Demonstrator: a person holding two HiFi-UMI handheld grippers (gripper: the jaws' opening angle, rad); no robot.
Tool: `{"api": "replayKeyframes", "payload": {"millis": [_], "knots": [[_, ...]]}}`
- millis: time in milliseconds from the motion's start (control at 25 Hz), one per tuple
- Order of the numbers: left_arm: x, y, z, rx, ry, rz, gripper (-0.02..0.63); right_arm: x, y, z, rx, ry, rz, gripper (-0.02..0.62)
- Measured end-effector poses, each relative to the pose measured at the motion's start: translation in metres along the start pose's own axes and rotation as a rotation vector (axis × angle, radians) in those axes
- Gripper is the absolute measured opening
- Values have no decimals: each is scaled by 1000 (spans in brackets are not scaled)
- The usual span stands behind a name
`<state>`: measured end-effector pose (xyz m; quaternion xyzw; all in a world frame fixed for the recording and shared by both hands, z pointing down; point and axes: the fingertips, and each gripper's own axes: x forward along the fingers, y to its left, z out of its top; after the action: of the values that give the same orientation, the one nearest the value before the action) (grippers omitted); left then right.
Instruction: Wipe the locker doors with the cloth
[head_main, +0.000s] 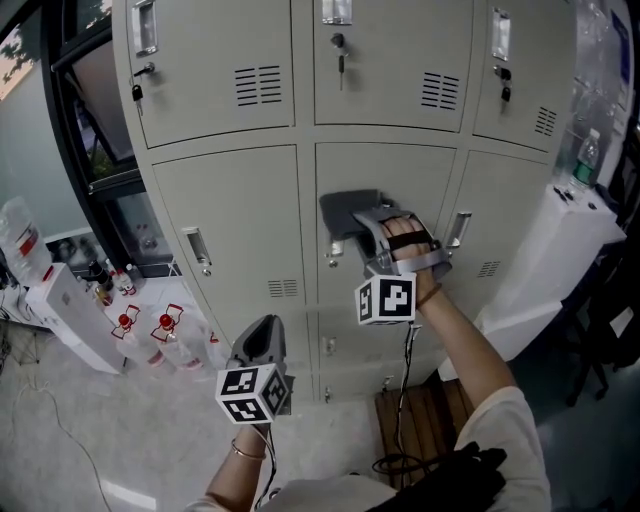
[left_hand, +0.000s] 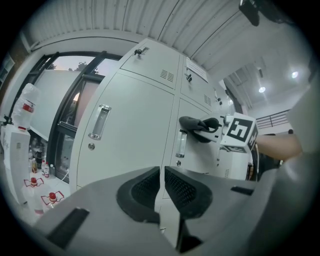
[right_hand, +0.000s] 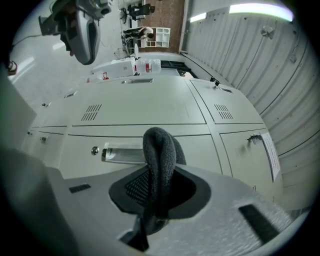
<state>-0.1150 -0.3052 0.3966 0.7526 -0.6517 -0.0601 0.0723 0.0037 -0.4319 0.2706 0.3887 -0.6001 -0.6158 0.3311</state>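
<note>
A dark grey cloth (head_main: 345, 212) is pinched in my right gripper (head_main: 372, 232) and lies against the middle locker door (head_main: 385, 175), just above its handle (head_main: 334, 250). In the right gripper view the cloth (right_hand: 160, 155) folds over between the jaws, close to that door's handle (right_hand: 122, 153). My left gripper (head_main: 262, 345) hangs lower left, away from the lockers, jaws nearly touching with nothing between them (left_hand: 162, 192). From the left gripper view I see the right gripper with the cloth (left_hand: 196, 126) against the door.
Beige lockers (head_main: 230, 210) fill the wall in rows with handles and vents. Water bottles (head_main: 165, 335) and a white box (head_main: 70, 315) stand on the floor at left. A white unit (head_main: 560, 260) stands at right. A cable (head_main: 400, 440) trails down below.
</note>
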Motion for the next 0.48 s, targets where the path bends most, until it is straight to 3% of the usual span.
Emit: {"api": "replayKeyframes", "payload": {"millis": [480], "knots": [[3,-2,-13,1,16,11,31,-4,45,1,54,-20,55,64]]}}
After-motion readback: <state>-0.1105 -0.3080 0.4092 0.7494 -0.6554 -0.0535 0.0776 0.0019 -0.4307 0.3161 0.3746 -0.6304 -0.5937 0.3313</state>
